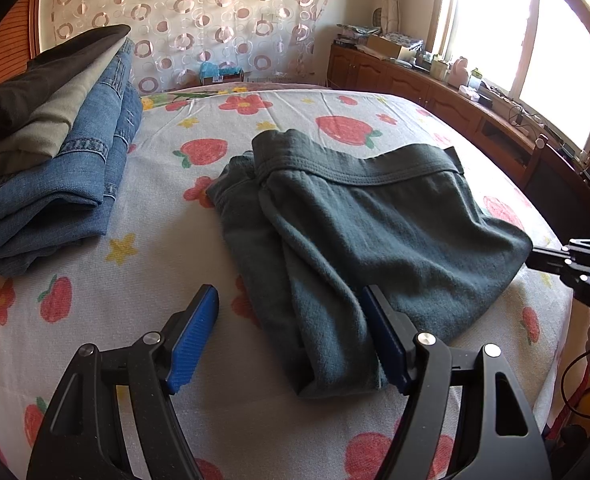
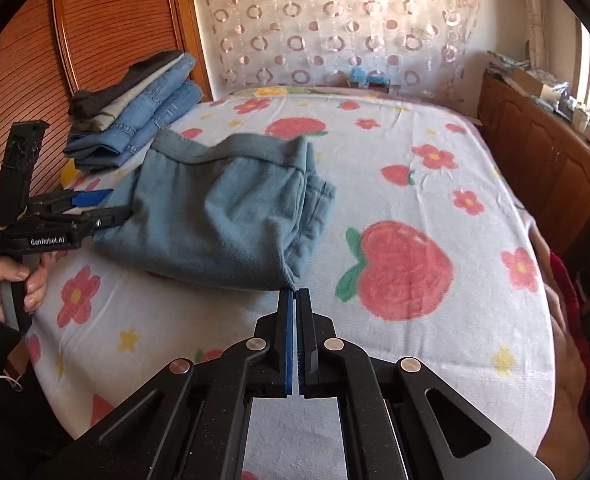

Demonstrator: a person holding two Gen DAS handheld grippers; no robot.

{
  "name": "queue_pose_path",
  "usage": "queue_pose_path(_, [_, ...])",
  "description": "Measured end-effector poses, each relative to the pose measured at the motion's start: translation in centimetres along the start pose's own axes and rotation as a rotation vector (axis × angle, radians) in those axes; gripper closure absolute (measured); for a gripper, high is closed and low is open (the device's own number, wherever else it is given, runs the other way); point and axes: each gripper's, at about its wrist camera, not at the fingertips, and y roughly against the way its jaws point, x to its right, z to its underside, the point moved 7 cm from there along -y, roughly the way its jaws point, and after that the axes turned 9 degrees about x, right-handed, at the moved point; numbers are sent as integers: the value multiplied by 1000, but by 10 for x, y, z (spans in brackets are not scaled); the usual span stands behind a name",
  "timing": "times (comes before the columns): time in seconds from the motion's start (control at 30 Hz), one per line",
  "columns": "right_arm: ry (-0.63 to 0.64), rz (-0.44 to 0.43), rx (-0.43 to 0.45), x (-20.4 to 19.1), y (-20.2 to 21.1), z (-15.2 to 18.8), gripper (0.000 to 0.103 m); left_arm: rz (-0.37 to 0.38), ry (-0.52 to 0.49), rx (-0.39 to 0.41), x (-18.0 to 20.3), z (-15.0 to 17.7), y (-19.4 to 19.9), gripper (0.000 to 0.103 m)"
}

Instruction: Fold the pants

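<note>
Here: folded grey-green knit pants [image 1: 375, 236] on strawberry-print bed sheet [image 1: 155, 312]. Right gripper [image 2: 294, 294] jaws closed, pinching pants corner. Left gripper [image 1: 291, 312] jaws wide, straddling pants' near edge, gripping nothing.

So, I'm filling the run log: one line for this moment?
pants folded on bed | left gripper open, astride near edge | right gripper shut on corner | jeans stack beside

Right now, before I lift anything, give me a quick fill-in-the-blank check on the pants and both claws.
The right claw is ____ on a corner of the grey-green pants.
The left claw stands ____, one finger on each side of the pants' near edge.
The folded stack beside the pants has ____ jeans at the bottom.

Missing words: shut; open; blue
</note>
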Motion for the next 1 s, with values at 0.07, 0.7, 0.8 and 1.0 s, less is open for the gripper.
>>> queue_pose_path(0.07, [2, -6, -9, -2, -1, 3, 102, 0, 1, 2, -1, 0, 0, 29])
queue_pose_path(0.7, [6, -12, 42, 1, 0, -36, 75, 13, -3, 75, -6, -38, 12, 34])
queue_pose_path(0.8, [3, -32, 41, -2, -17, -47, 58, 15, -12, 86, -7, -51, 8, 39])
queue_pose_path(1.0, [5, -11, -2, 2, -55, -58, 51, 16, 0, 60, -15, -61, -11, 47])
